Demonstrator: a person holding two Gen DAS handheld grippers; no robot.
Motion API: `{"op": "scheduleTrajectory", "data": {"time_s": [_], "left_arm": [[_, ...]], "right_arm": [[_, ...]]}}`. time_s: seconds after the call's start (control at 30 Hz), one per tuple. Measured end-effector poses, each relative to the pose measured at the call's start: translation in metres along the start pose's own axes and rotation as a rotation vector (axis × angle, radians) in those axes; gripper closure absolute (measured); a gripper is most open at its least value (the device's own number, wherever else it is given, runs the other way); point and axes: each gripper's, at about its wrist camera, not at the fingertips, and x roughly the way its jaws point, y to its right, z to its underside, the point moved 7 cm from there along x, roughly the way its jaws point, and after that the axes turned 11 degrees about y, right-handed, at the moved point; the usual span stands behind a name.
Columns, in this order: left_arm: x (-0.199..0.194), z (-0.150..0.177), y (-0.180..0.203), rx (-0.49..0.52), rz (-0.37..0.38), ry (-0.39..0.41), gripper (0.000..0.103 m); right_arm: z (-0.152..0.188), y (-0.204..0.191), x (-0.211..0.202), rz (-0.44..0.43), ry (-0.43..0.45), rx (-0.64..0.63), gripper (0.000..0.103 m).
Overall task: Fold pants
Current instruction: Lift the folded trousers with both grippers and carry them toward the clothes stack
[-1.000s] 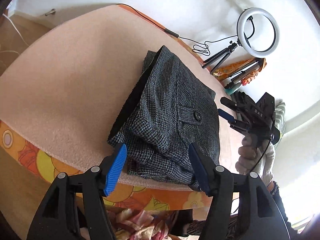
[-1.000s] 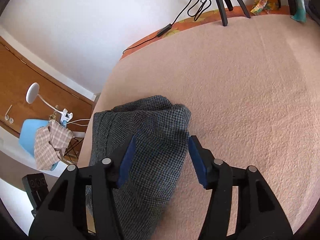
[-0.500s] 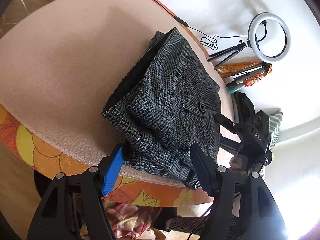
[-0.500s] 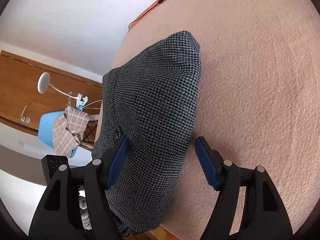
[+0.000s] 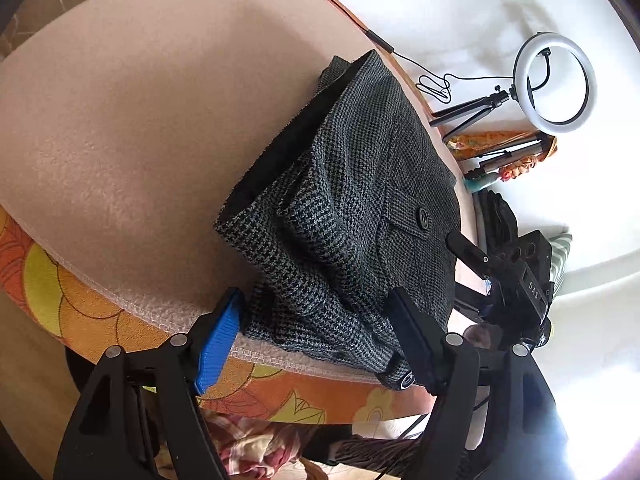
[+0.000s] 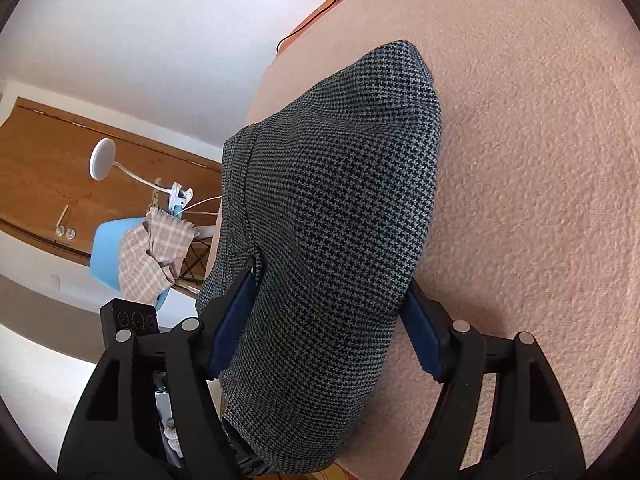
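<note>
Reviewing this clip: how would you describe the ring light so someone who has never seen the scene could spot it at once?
Start from the pink fleece-covered table with the folded houndstooth pants on it. Past the table's far edge, against the white wall, stands the ring light on a small black tripod. It is the only white hoop there; the things beside it are straight dark poles and orange patterned fabric.

The pants (image 5: 360,208) were dark grey houndstooth wool, folded into a thick, compact bundle. They lay at the near edge of the pink-covered counter (image 5: 120,120), one corner hanging slightly over. A buttoned pocket flap faced up, and black lining showed along one open side.
</note>
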Motion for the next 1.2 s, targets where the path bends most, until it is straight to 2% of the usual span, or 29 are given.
{"op": "scheduleTrajectory", "data": {"time_s": [0.13, 0.23, 0.3, 0.37, 0.47, 0.53, 0.7, 0.93, 1.2], "left_arm": [[0.006, -0.002, 0.008, 0.047, -0.004, 0.023, 0.029], [0.008, -0.004, 0.010, 0.046, 0.008, 0.045, 0.031], [0.009, -0.006, 0.012, 0.071, 0.001, 0.058, 0.037], [0.007, -0.008, 0.019, 0.105, 0.001, 0.086, 0.044], [0.002, -0.010, 0.033, 0.186, 0.002, 0.126, 0.054], [0.000, -0.009, 0.041, 0.225, 0.009, 0.141, 0.060], [-0.002, -0.006, 0.050, 0.240, 0.038, 0.152, 0.066], [-0.005, -0.001, 0.073, 0.279, 0.072, 0.156, 0.066], [-0.003, 0.009, 0.123, 0.371, 0.148, 0.159, 0.066]], "right_arm": [[0.003, -0.007, 0.004, 0.017, 0.000, -0.041, 0.030], [0.004, -0.006, 0.006, 0.038, 0.000, -0.046, 0.041], [0.004, -0.006, 0.007, 0.054, 0.000, -0.050, 0.055], [0.003, -0.009, 0.007, 0.057, 0.005, -0.064, 0.075], [0.002, -0.021, 0.003, 0.092, 0.028, -0.136, 0.086], [0.000, -0.030, -0.001, 0.120, 0.050, -0.193, 0.088], [-0.006, -0.045, -0.016, 0.157, 0.103, -0.277, 0.090], [-0.008, -0.074, -0.043, 0.180, 0.162, -0.413, 0.091], [-0.019, -0.078, -0.091, 0.218, 0.222, -0.487, 0.091]]}}
